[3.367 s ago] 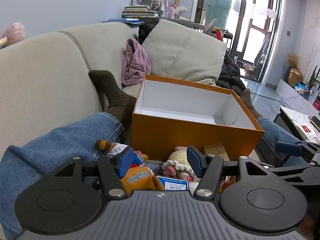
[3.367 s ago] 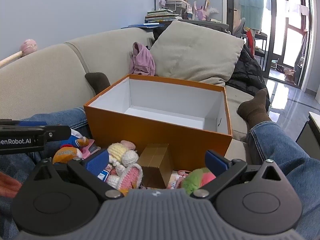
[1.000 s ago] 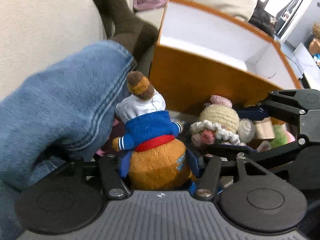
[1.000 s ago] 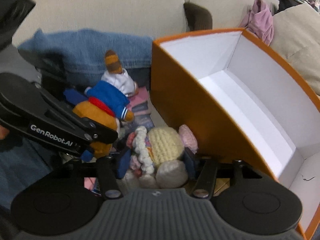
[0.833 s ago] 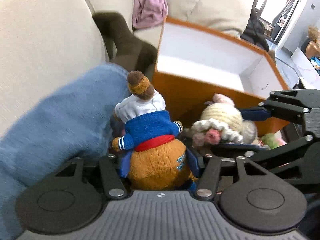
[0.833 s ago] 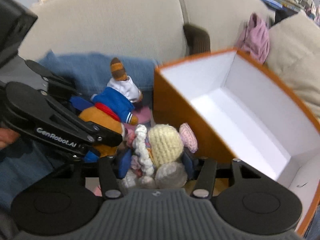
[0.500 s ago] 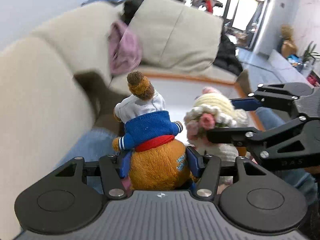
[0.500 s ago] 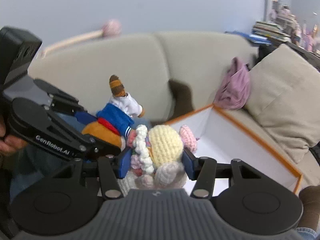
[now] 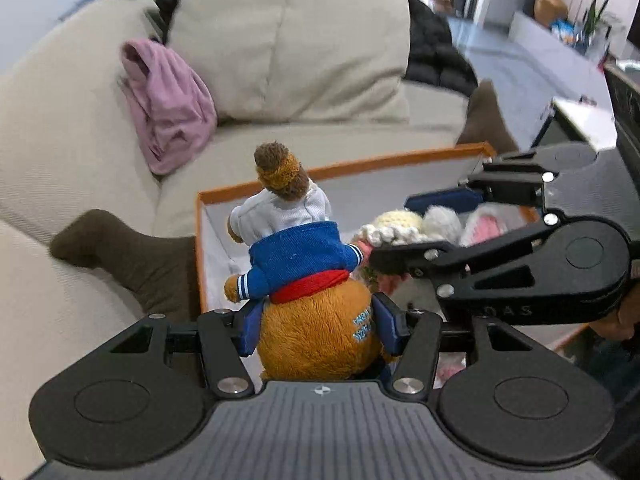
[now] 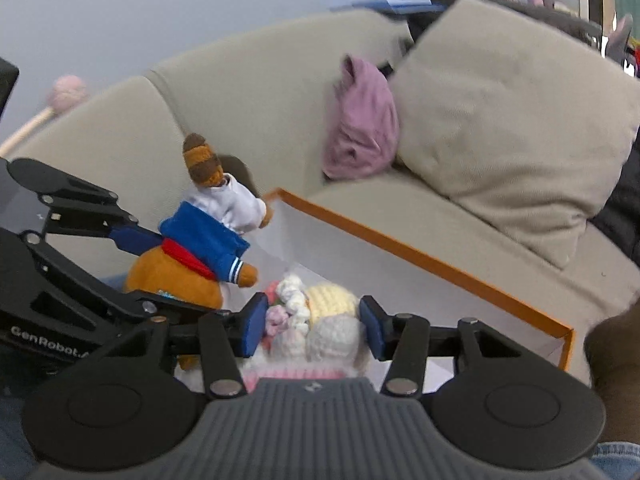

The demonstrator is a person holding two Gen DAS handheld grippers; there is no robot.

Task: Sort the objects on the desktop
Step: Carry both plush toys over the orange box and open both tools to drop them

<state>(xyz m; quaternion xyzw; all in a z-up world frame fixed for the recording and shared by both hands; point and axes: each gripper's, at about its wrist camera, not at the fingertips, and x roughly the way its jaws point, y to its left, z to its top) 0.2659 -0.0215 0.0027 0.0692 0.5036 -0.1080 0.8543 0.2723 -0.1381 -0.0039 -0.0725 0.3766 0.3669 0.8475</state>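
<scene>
An orange plush toy [image 9: 304, 256] in a blue jacket and white shirt sits between the pads of my left gripper [image 9: 318, 324], which is shut on its round body. My right gripper [image 10: 312, 320] grips a cream and pink crochet doll [image 10: 332, 300], and its jaws are still closing on it. Both toys hang over the white inside of the open orange box [image 9: 360, 166]. In the left wrist view the right gripper [image 9: 424, 226] and the crochet doll [image 9: 400, 224] are just right of the plush. In the right wrist view the left gripper [image 10: 160, 272] carries the plush toy [image 10: 200, 240] at the left, above the orange box [image 10: 420, 258].
The box stands on a beige sofa [image 9: 60, 120]. A pink cloth [image 9: 168, 104] and a large cushion [image 9: 288, 36] lie behind it. A person's brown-socked foot [image 9: 120, 248] rests left of the box and another foot [image 9: 484, 120] at its far right corner.
Both grippers, open over the toy pile at first, closed on the plush and the doll. They lifted them from in front of the box to above its open inside.
</scene>
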